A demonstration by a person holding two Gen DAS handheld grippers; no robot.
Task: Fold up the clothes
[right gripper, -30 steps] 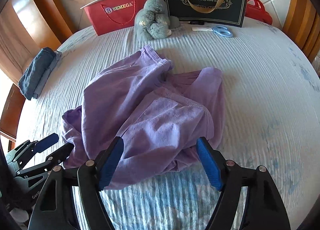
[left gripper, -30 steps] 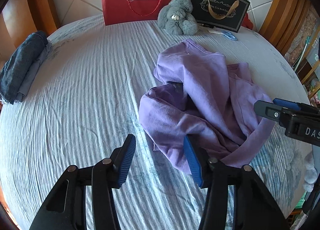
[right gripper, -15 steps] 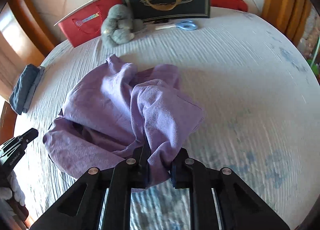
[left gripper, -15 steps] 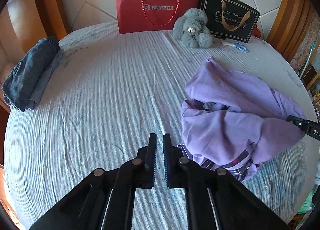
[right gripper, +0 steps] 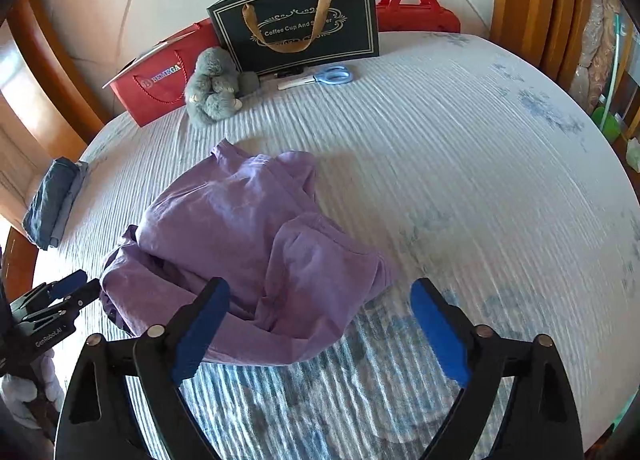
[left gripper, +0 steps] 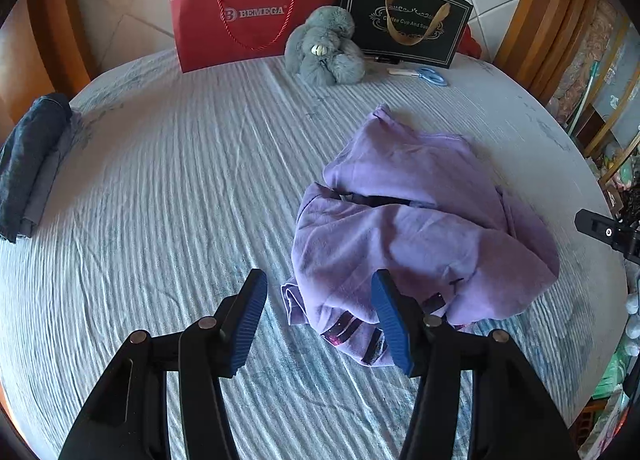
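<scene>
A crumpled purple garment [left gripper: 420, 227] lies in a heap on the striped bedspread [left gripper: 180, 187]; it also shows in the right wrist view [right gripper: 248, 244]. My left gripper [left gripper: 320, 320] is open and empty, hovering at the garment's near left edge, its right finger over the cloth. My right gripper [right gripper: 320, 328] is open and empty at the garment's near right edge. The left gripper shows at the left edge of the right wrist view [right gripper: 60, 300], and part of the right one at the right edge of the left wrist view [left gripper: 604, 232].
A folded dark blue pile [left gripper: 28, 163] lies at the bed's left edge. At the headboard stand a red bag [left gripper: 252, 23], a grey plush toy [left gripper: 326, 47], a black bag [left gripper: 404, 19] and blue scissors [left gripper: 424, 75]. Wooden posts flank the bed.
Both grippers were shut half a second ago, the right one on the purple cloth. Both have opened and the garment has dropped back onto the bed.
</scene>
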